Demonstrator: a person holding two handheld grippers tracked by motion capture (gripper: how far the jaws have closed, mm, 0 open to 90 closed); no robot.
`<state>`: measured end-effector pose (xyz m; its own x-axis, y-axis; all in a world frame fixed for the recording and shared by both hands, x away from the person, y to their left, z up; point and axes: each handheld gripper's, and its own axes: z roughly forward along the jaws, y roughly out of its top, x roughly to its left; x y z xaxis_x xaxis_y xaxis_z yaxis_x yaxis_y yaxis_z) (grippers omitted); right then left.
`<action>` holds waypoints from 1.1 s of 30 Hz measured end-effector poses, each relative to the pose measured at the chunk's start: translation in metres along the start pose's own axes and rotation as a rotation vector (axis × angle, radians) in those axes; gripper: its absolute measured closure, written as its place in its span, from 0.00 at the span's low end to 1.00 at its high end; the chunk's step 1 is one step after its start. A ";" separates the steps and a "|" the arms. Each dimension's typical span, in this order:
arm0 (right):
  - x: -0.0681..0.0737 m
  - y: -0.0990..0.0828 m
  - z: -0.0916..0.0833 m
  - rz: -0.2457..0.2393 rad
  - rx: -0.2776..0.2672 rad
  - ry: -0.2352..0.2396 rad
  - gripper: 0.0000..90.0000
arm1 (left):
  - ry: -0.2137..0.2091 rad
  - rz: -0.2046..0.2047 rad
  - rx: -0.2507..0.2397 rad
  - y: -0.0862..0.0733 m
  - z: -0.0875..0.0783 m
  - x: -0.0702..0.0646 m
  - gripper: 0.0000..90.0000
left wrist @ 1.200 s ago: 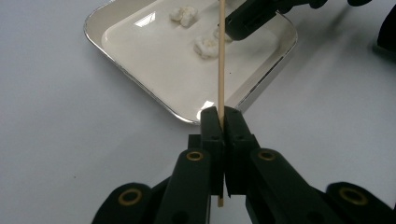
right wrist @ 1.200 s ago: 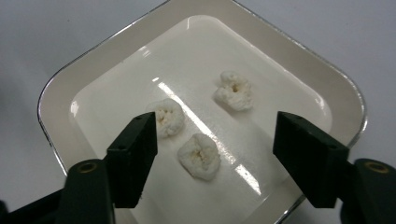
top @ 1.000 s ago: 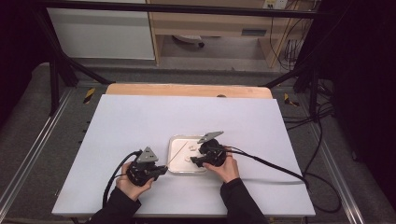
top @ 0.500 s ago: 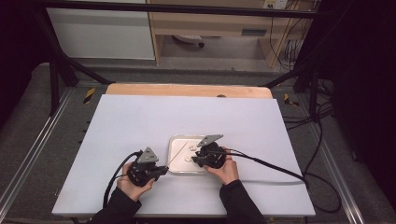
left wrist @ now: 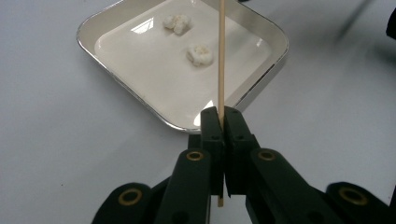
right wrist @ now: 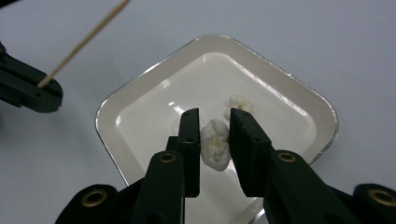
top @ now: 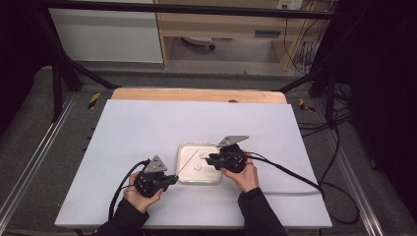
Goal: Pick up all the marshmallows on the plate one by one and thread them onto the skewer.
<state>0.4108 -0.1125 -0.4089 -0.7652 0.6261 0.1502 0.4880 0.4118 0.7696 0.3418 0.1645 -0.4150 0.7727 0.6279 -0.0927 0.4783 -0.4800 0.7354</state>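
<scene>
A square white tray [top: 187, 150] sits on the table in front of the person. My left gripper [top: 172, 178], just off the tray's near left corner, is shut on a thin wooden skewer [left wrist: 221, 56] that reaches out over the tray [left wrist: 140, 88]. Two popcorn pieces [left wrist: 200, 54] lie in the tray beside the skewer. My right gripper [right wrist: 214, 116] hangs over the tray's right side [top: 209, 159], shut on a white popcorn piece [right wrist: 215, 145]. Just beyond its jaws lies another piece [right wrist: 239, 103]. The skewer [right wrist: 79, 42] and the left gripper's tip show at the upper left of the right gripper view.
The tray stands on a white table sheet [top: 147, 128] with open surface to the left, right and far side. Cables [top: 290, 172] trail from both grippers toward the table's near and right edges. A wooden strip [top: 196, 95] borders the far edge.
My right gripper has shifted slightly to the right and away over the tray. The left gripper and its skewer have stayed put.
</scene>
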 end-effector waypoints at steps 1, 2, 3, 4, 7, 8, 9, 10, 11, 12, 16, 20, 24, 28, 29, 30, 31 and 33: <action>-0.001 0.000 -0.004 0.009 -0.011 0.006 0.83 | -0.001 0.003 -0.002 0.000 0.000 -0.001 0.98; -0.003 0.001 -0.008 0.019 -0.023 0.014 0.83 | -0.002 0.004 -0.006 0.000 0.000 -0.001 0.98; -0.005 0.001 -0.012 0.030 -0.038 0.022 0.84 | -0.004 0.009 -0.010 0.000 0.000 -0.002 0.98; -0.006 0.001 -0.017 0.043 -0.052 0.032 0.84 | -0.004 0.012 -0.014 0.000 0.000 -0.003 0.98; -0.009 0.002 -0.029 0.076 -0.101 0.066 0.84 | -0.008 0.022 -0.026 0.001 0.000 -0.006 0.98; -0.010 0.003 -0.033 0.090 -0.117 0.079 0.84 | -0.009 0.024 -0.029 0.001 0.000 -0.007 0.98; -0.011 0.004 -0.036 0.097 -0.132 0.089 0.84 | -0.010 0.026 -0.032 0.001 0.000 -0.008 0.98; -0.011 0.005 -0.039 0.106 -0.149 0.100 0.84 | -0.010 0.028 -0.037 0.001 0.000 -0.009 0.98; -0.011 0.006 -0.042 0.116 -0.165 0.113 0.84 | -0.010 0.032 -0.041 0.001 0.001 -0.010 0.98; -0.011 0.007 -0.045 0.126 -0.186 0.130 0.84 | -0.011 0.035 -0.043 0.001 0.001 -0.011 0.98; -0.009 0.011 -0.050 0.167 -0.252 0.202 0.84 | -0.014 0.046 -0.063 0.002 0.001 -0.015 0.98; -0.005 0.016 -0.051 0.186 -0.281 0.245 0.84 | -0.017 0.056 -0.070 0.003 0.002 -0.018 0.98; -0.004 0.019 -0.050 0.194 -0.296 0.259 0.84 | -0.019 0.059 -0.072 0.003 0.002 -0.020 0.98; -0.004 0.020 -0.048 0.212 -0.304 0.285 0.84 | -0.020 0.062 -0.074 0.003 0.002 -0.020 0.98; -0.004 0.020 -0.047 0.210 -0.302 0.285 0.84 | -0.020 0.063 -0.075 0.003 0.002 -0.020 0.98; -0.004 0.020 -0.046 0.211 -0.299 0.287 0.84 | -0.020 0.063 -0.076 0.003 0.002 -0.020 0.98; -0.004 0.020 -0.046 0.210 -0.297 0.288 0.84 | -0.019 0.064 -0.077 0.003 0.002 -0.021 0.98; -0.004 0.019 -0.044 0.217 -0.295 0.298 0.84 | -0.019 0.064 -0.080 0.003 0.002 -0.021 0.98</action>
<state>0.4044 -0.1362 -0.3670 -0.7672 0.4417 0.4652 0.5425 0.0597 0.8380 0.3279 0.1491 -0.4123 0.8087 0.5856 -0.0562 0.3938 -0.4679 0.7912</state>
